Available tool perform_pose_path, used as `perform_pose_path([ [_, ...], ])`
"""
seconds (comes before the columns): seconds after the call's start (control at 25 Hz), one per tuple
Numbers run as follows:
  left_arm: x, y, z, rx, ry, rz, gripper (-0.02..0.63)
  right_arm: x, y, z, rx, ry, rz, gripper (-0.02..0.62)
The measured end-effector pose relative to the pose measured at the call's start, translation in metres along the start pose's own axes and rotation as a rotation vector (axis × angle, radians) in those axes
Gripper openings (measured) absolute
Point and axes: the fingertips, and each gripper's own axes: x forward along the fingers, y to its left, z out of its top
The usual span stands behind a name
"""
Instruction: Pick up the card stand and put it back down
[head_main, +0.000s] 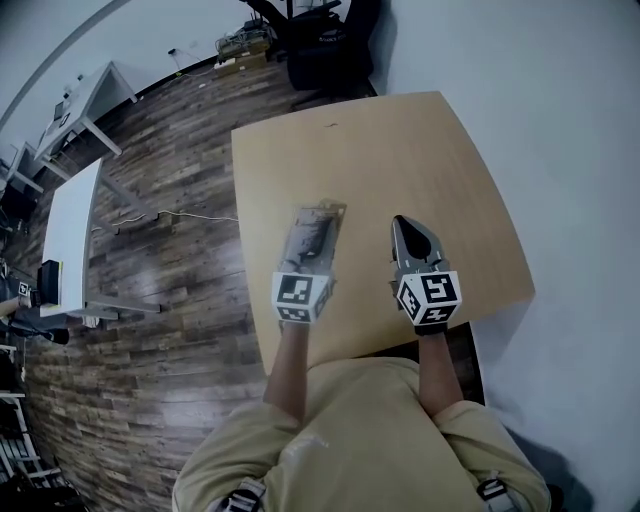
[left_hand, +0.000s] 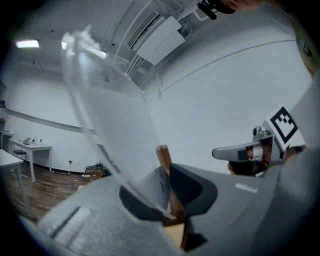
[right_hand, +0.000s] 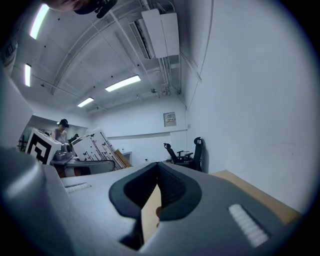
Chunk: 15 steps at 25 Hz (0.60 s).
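The card stand (head_main: 320, 226) is a clear acrylic sheet (left_hand: 112, 115) on a small wooden base (left_hand: 164, 159). My left gripper (head_main: 312, 236) is shut on it over the near middle of the tan table (head_main: 400, 150). In the left gripper view, the base is pinched between the dark pads of the left gripper (left_hand: 169, 200) and the sheet leans up and left. I cannot tell whether the stand touches the tabletop. To its right, my right gripper (head_main: 403, 224) points away from me, shut with nothing in it. The right gripper view shows the right gripper (right_hand: 157, 192) with its pads together.
The table's front edge (head_main: 400, 345) runs just behind both marker cubes. A black office chair (head_main: 325, 50) stands past the far edge. White desks (head_main: 75, 230) are on the wooden floor to the left. A white wall (head_main: 560, 150) lies to the right.
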Motion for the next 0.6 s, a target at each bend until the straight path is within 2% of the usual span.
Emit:
perform_pose_path([
  [0.36,0.032,-0.108,-0.004,0.03,0.047,-0.146,0.044,-0.083,-0.081,0.009,0.053,-0.053,-0.124,0.006],
  [0.6,0.061,-0.227,-0.004,0.036,0.053,-0.279,0.044,-0.181,-0.156,0.004,0.075,-0.058,-0.247,0.006],
])
